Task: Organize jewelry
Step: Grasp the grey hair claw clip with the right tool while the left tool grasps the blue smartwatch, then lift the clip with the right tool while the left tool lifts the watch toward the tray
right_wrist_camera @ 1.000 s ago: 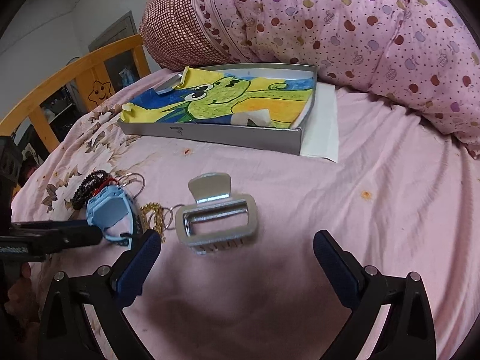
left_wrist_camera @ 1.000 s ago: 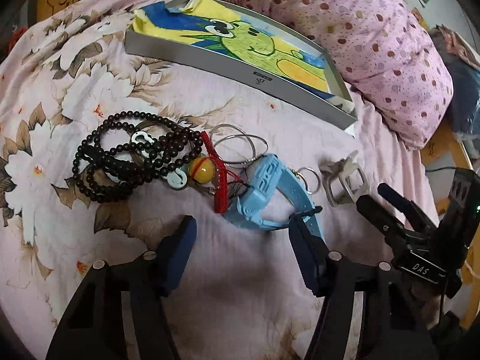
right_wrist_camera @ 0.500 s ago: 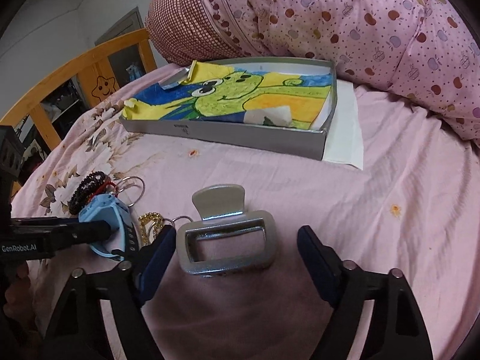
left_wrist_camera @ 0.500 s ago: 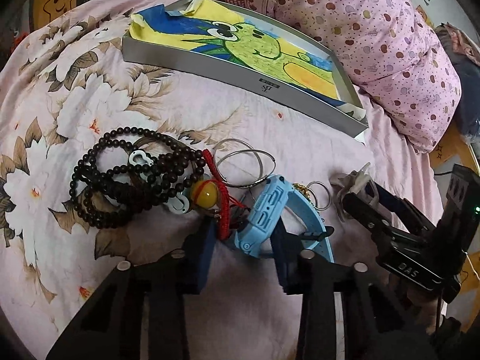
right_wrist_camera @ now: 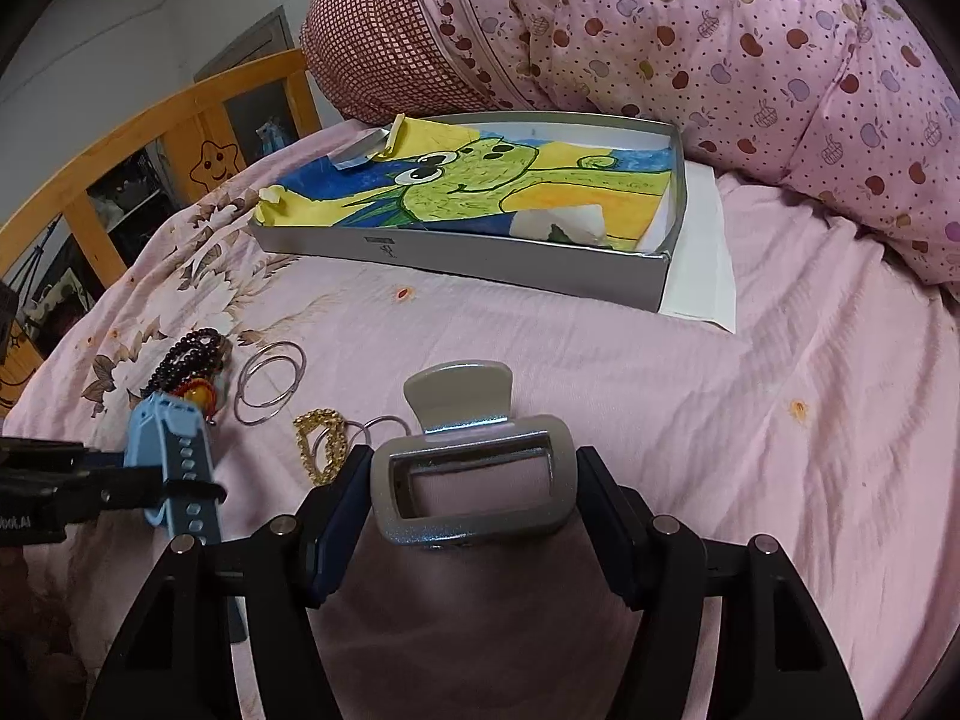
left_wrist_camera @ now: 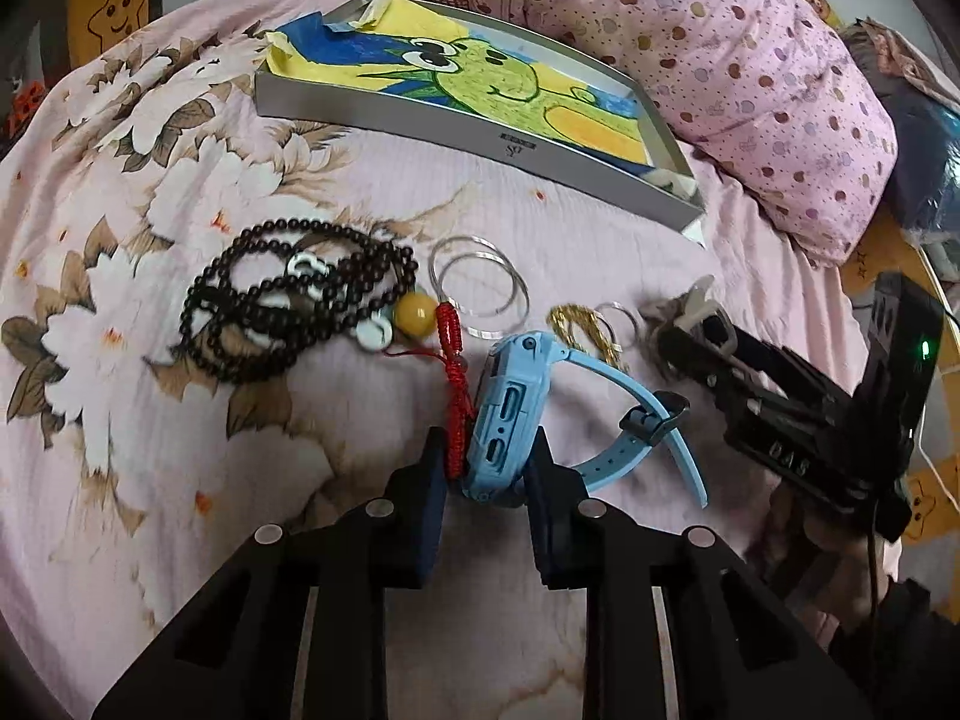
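Between grippers now: watch, clip.

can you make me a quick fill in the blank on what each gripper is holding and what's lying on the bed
1. The left gripper is shut on the blue ____.
2. The right gripper is shut on the silver hair ____.
3. The gold chain lies on the bedsheet between the hair clip and the thin silver ____.
4. The drawing inside the grey box shows a ____ cartoon creature.

Missing words: watch; clip; bangles; green
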`<state>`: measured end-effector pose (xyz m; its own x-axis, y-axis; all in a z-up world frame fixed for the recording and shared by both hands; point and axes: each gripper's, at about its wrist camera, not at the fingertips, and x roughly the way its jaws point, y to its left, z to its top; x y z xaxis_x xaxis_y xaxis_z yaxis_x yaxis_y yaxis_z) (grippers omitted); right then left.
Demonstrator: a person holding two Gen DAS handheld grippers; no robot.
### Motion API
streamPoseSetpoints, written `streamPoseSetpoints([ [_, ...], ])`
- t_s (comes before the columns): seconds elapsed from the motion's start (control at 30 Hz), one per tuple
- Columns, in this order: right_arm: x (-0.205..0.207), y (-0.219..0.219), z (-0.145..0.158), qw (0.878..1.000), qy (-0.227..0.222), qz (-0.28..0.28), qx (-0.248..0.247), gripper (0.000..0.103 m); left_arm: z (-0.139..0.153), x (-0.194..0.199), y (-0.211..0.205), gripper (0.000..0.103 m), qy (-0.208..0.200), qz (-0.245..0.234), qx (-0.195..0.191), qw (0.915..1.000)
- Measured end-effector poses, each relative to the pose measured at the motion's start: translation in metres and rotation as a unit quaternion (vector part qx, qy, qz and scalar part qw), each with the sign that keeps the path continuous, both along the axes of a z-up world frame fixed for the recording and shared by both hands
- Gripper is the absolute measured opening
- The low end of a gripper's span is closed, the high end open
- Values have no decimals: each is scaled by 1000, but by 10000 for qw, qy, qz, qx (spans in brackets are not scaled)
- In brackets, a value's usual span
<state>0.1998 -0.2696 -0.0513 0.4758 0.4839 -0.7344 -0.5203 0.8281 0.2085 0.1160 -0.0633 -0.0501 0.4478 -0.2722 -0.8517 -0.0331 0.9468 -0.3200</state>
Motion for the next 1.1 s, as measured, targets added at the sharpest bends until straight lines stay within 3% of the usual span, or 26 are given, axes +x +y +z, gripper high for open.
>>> streamPoseSetpoints([
  [0.2, -12, -3, 7, 9998, 177, 35, 36, 64, -2, -20, -10, 21, 80, -311, 11, 9995],
  [0.43, -18, 0, 5, 9997, 192, 81, -81, 64, -3, -23, -10, 21, 81, -330, 117, 9994],
  [0.67, -16, 0, 2, 9997, 234, 70, -55, 64, 1, -27, -5, 23, -85, -447, -116, 9989],
  [0.87, -16, 0, 3, 9997, 244, 69, -33, 65, 4, -24, -15, 24, -191, -563, 168, 9981],
  [1.1, -15, 0, 3, 9996, 261, 70, 8, 65, -1, -18, -17, 32, -280, -689, 359, 9966],
])
